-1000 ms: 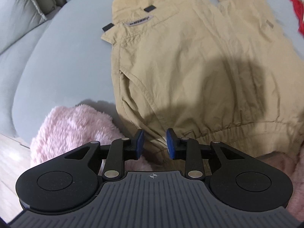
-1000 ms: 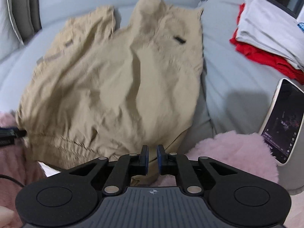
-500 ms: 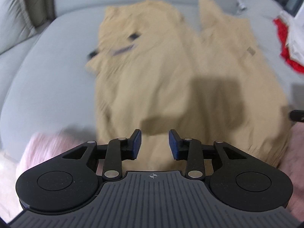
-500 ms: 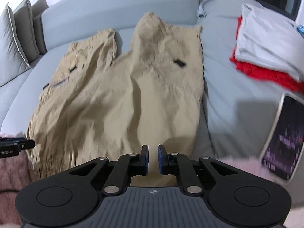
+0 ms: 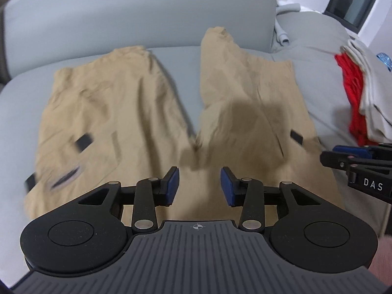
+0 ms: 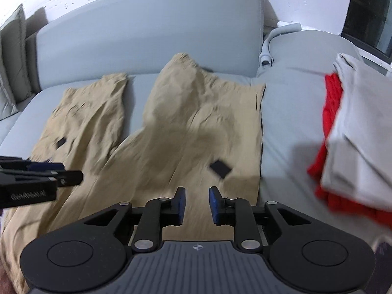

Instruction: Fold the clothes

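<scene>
Tan shorts (image 5: 117, 112) (image 6: 186, 132) lie spread flat on the grey sofa seat (image 5: 186, 78), legs pointing toward the backrest, with small black tabs on the cloth. My left gripper (image 5: 199, 186) hovers over the crotch area; its jaws are opening and nothing is between the blue pads. My right gripper (image 6: 196, 205) hangs above the right leg near a black tab (image 6: 220, 168), jaws opening, also empty. The right gripper's fingers (image 5: 343, 156) show at the right edge of the left wrist view, and the left gripper's fingers (image 6: 49, 174) at the left edge of the right wrist view.
A stack of folded clothes, grey (image 6: 360, 127) on red (image 6: 328, 112), sits on the seat to the right of the shorts. The sofa backrest (image 6: 147, 31) rises behind, with cushions (image 6: 12, 73) at far left. A grey hose-like object (image 5: 281, 34) lies beyond the backrest's right end.
Both grippers have travelled from the elastic waistband over the shorts toward the legs. The pink fluffy fabric and the phone have left view. Both pairs of jaws stand wider apart.
</scene>
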`<state>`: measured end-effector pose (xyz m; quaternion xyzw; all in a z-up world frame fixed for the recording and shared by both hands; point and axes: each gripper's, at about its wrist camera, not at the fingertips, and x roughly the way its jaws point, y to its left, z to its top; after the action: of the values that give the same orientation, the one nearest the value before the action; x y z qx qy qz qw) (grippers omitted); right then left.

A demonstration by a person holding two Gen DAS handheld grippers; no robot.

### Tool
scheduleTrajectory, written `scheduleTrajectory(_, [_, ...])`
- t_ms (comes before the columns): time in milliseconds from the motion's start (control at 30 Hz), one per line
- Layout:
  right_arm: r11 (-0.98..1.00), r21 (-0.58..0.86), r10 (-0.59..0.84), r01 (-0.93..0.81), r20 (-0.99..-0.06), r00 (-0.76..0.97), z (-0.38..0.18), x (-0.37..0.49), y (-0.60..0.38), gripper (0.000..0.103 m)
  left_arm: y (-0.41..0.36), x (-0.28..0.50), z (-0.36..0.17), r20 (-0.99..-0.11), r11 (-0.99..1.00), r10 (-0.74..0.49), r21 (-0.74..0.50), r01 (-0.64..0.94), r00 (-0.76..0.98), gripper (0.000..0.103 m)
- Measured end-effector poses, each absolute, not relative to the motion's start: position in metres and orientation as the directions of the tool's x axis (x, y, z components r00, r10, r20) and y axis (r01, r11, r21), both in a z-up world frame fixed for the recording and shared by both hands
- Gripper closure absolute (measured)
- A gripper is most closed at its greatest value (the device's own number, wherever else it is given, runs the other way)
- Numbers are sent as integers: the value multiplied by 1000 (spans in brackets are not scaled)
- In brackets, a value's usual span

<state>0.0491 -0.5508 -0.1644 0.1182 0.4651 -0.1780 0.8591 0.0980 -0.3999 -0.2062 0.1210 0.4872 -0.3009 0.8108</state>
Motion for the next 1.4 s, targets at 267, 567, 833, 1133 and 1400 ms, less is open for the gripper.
scheduleTrajectory(267, [892, -36, -299, 450, -794, 530, -184, 107, -609, 65, -457, 163, -232, -849, 792, -379, -91, 604, 369, 57])
scheduleTrajectory(567, [804, 35, -309, 594, -828, 467, -223, 170, -703, 64, -478, 191, -254, -856, 789, -370, -85, 609, 360, 56])
scheduleTrajectory(833, [804, 61, -279, 592, -840, 465, -233, 184, -715, 101, -470, 201, -261, -869, 796, -351, -81, 600, 348, 56])
scheduleTrajectory(1133, [795, -362, -573, 488, -714, 403, -195, 184, -695, 100, -466, 195, -255, -867, 799, -346, -71, 597, 359, 56])
scheduleTrajectory(1400, [804, -191, -504, 563, -722, 475, -142, 148, -670, 60, -431, 177, -225, -858, 803, -351, -70, 592, 375, 55])
